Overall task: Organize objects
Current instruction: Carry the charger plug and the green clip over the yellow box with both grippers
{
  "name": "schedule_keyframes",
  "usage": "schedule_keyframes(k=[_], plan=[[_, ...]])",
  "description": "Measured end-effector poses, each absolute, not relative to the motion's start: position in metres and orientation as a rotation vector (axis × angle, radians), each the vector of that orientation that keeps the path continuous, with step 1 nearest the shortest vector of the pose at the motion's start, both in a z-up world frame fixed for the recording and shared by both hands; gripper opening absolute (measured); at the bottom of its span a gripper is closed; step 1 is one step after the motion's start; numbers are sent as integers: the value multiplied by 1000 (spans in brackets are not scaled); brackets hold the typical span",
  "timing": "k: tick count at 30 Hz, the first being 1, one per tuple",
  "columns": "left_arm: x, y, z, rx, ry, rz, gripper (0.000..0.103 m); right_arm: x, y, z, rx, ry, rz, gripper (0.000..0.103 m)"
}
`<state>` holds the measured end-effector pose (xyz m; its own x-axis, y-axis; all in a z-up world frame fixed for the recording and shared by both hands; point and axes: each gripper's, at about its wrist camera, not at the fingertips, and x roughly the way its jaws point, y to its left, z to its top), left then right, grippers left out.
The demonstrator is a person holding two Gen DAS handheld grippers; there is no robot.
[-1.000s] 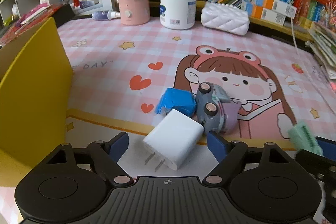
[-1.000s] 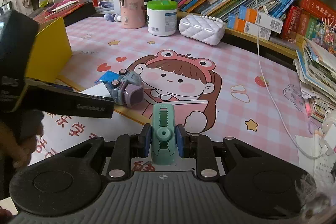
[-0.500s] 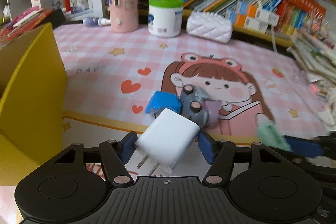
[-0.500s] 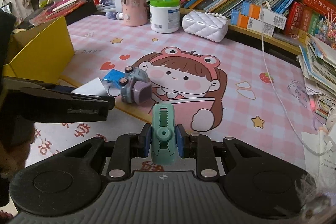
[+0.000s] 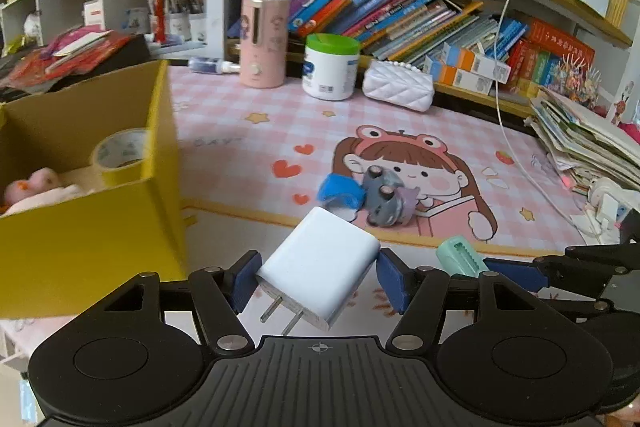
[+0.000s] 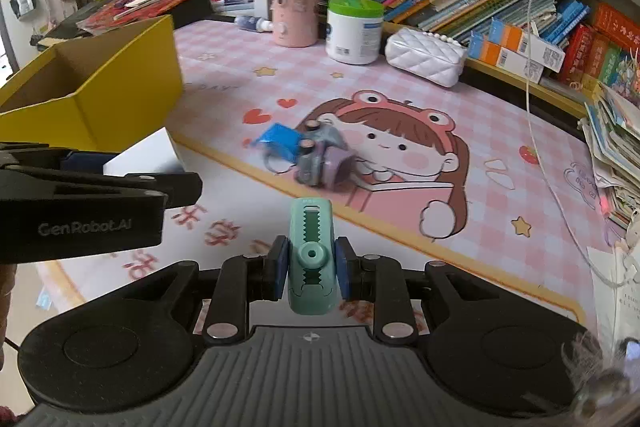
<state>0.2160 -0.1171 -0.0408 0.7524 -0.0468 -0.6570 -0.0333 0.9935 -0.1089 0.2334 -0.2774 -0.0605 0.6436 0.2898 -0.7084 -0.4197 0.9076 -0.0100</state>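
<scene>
- Gripping a white USB wall charger: left gripper has both blue pads pressed on its sides, prongs pointing back toward the camera, charger lifted clear of the desk.
- Clamped shut on a mint-green toothed clip: right gripper, clip upright between the pads, its nose pointing forward.
- In the left wrist view, the clip and the right gripper's blue finger show just right of the charger.
- In the right wrist view, the left gripper sits at the left edge, with a white corner of the charger above it.
- Yellow cardboard box is open-topped, left of the charger; inside are a roll of tape and a pink plush toy.
- Still on the pink cartoon desk mat: a grey-purple toy car on its side, wheels facing up, touching a blue wrapped packet.
- At the back of the desk: a pink cylinder, a white tub with a green lid, a white quilted pouch.
- Books fill the shelf behind.
</scene>
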Motion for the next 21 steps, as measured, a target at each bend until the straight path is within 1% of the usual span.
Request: schedule_keyframes(k=[21], plan=[[84,3,-25,-200,670,126,62,124,-153,-43,-235,737,526,23]])
